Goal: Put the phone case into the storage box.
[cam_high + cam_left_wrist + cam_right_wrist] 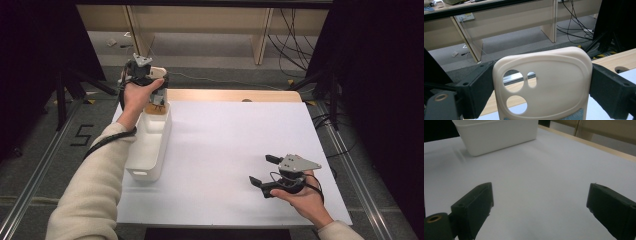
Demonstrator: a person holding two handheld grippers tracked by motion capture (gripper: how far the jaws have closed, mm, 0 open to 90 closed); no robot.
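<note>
High view puts your right hand nearest, low on the right of the white table, where your right gripper lies close above the bare surface with its two black jaws spread wide and nothing between them, its grey three-cornered plate on top. Right gripper view agrees: the jaws stand far apart over plain white tabletop, and beyond them, well apart from that gripper, sits the white bin, seen end-on. Back in the high view, that white bin is a long plastic tub lying along the left edge of the table, one narrow end toward you and the other toward the far edge; what shows of its inside looks white and bare at the near end, while the far end is hidden under your left hand, so you cannot tell what lies there. Your left sleeve runs up the left side to that hand, which holds your left gripper raised over the bin's far end. Left gripper view shows it pinching a cream phone case by its two long sides, a jaw pressed against each; the case stands upright, rounded top edge up, with three camera cut-outs at its upper left and a patch of pale blue along its bottom edge. Behind the case you see the table's wooden far edge, then grey floor, light wooden desk panels and loose black cables.
</note>
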